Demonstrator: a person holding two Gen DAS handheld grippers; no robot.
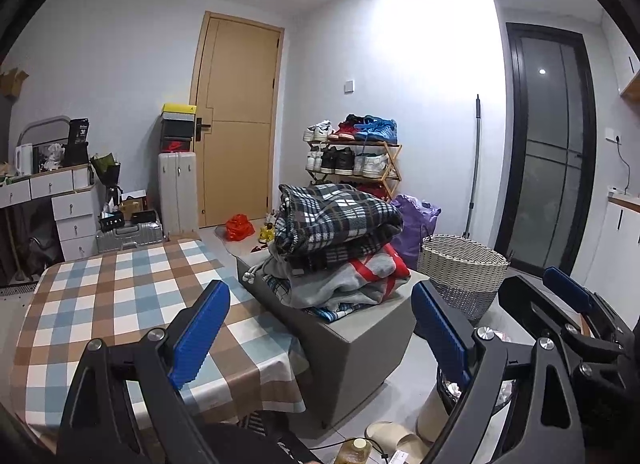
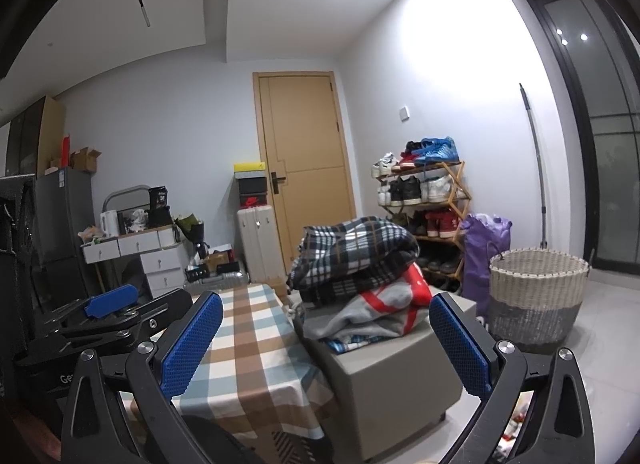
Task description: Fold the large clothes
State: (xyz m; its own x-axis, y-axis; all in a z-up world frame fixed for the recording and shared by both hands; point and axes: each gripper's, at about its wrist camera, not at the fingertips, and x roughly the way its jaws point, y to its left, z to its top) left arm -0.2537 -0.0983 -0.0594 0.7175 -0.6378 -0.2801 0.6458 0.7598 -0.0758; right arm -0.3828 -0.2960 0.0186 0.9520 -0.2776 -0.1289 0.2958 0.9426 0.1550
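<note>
Ahead and left of the left hand-held gripper [image 1: 320, 328]: a bare surface [image 1: 120, 304] under a smooth checked cloth, brown, blue and white. Straight ahead of the right hand-held gripper [image 2: 326, 340], on a boxy grey ottoman [image 2: 384, 380]: heaped clothes, thick plaid fleece [image 2: 352, 252] topmost over a grey-and-red garment [image 2: 384, 308]; probably soft, bulky, floppy, best pinched at an outer hem. Both pairs of ribbed blue pads spread wide, gripping nothing.

Black angular gripper frames, silver screws, ridged blue pads on the fingers [image 1: 200, 328] — matching pair
</note>
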